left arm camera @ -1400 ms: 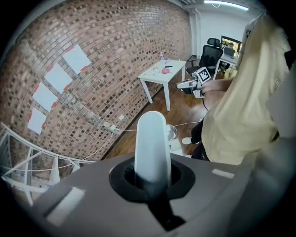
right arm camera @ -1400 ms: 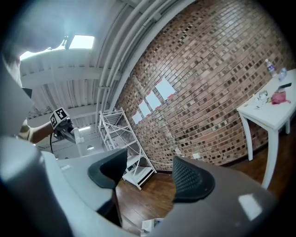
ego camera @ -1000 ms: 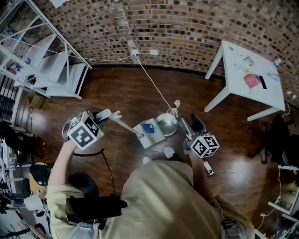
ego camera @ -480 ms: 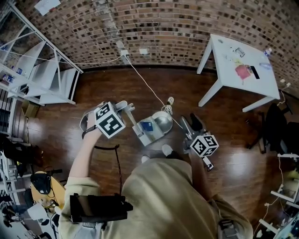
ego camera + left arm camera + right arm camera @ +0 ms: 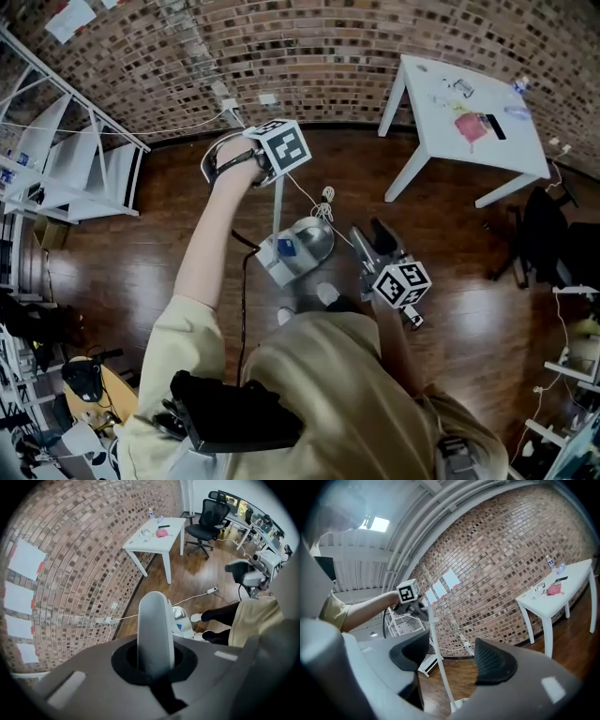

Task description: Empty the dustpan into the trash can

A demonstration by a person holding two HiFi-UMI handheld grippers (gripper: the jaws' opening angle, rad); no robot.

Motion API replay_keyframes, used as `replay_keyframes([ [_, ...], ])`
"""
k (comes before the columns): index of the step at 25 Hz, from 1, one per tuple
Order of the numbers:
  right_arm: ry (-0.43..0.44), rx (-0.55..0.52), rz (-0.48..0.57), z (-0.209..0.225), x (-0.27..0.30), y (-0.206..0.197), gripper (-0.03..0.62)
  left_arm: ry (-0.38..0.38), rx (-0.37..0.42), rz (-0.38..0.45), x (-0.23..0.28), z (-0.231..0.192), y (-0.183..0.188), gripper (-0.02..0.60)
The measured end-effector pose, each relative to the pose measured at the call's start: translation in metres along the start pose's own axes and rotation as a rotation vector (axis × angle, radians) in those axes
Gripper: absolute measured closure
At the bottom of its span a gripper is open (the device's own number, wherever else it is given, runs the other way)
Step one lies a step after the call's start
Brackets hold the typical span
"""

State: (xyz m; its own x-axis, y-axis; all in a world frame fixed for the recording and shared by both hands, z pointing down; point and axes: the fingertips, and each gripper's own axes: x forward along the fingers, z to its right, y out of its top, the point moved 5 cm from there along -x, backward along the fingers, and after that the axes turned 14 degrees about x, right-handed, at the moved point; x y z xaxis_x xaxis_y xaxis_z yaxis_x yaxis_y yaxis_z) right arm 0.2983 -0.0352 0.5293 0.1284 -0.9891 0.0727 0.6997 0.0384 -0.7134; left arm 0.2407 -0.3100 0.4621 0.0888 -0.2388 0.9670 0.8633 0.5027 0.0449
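My left gripper [image 5: 265,159] is raised toward the brick wall and is shut on the top of the dustpan's long white handle [image 5: 154,625]. The handle runs down to the white pan [image 5: 277,260], which holds a blue scrap and rests against the left side of the round metal trash can [image 5: 317,239]. In the left gripper view the pan [image 5: 186,630] and the can [image 5: 180,614] lie far below. My right gripper [image 5: 371,236] hovers just right of the can, pointing level. Its pads [image 5: 491,663] stand a little apart with nothing between them. Past them shows the handle [image 5: 439,670].
A white table [image 5: 469,112] with small items stands at the back right. White shelving [image 5: 70,159] is at the left, by the brick wall. A white cable [image 5: 305,197] runs from the wall socket to the can. A black office chair [image 5: 209,520] is beyond the table. The person's shoes [image 5: 325,294] are near the can.
My left gripper has swung from the left of the pan up and toward the wall, carrying the handle top with it. The pan stays beside the can. The right gripper has barely moved.
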Motion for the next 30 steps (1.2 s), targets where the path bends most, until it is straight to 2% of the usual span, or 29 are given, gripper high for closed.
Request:
replay_keyframes([
  [7, -0.013, 0.008, -0.012, 0.016, -0.015, 0.010, 0.307, 0.013, 0.076, -0.176, 0.031, -0.071, 0.108, 0.581],
  [10, -0.039, 0.014, 0.021, 0.032, -0.021, 0.028, 0.307, 0.047, 0.118, -0.217, 0.033, -0.079, 0.151, 0.581],
  [14, -0.094, 0.029, 0.061, 0.056, -0.037, 0.045, 0.309, 0.105, 0.185, -0.259, 0.045, -0.077, 0.185, 0.581],
  [21, -0.112, 0.052, 0.074, 0.074, -0.047, 0.048, 0.312, 0.069, 0.159, -0.244, 0.044, -0.084, 0.188, 0.581],
  [24, -0.104, 0.053, 0.067, 0.074, -0.044, 0.046, 0.312, 0.032, 0.152, -0.212, 0.024, -0.072, 0.184, 0.581],
  [26, -0.103, 0.059, 0.064, 0.075, -0.043, 0.046, 0.312, 0.044, 0.168, -0.203, 0.024, -0.067, 0.183, 0.581],
  [30, -0.105, 0.062, 0.071, 0.075, -0.041, 0.047, 0.312, 0.112, 0.188, -0.253, 0.052, -0.084, 0.172, 0.581],
])
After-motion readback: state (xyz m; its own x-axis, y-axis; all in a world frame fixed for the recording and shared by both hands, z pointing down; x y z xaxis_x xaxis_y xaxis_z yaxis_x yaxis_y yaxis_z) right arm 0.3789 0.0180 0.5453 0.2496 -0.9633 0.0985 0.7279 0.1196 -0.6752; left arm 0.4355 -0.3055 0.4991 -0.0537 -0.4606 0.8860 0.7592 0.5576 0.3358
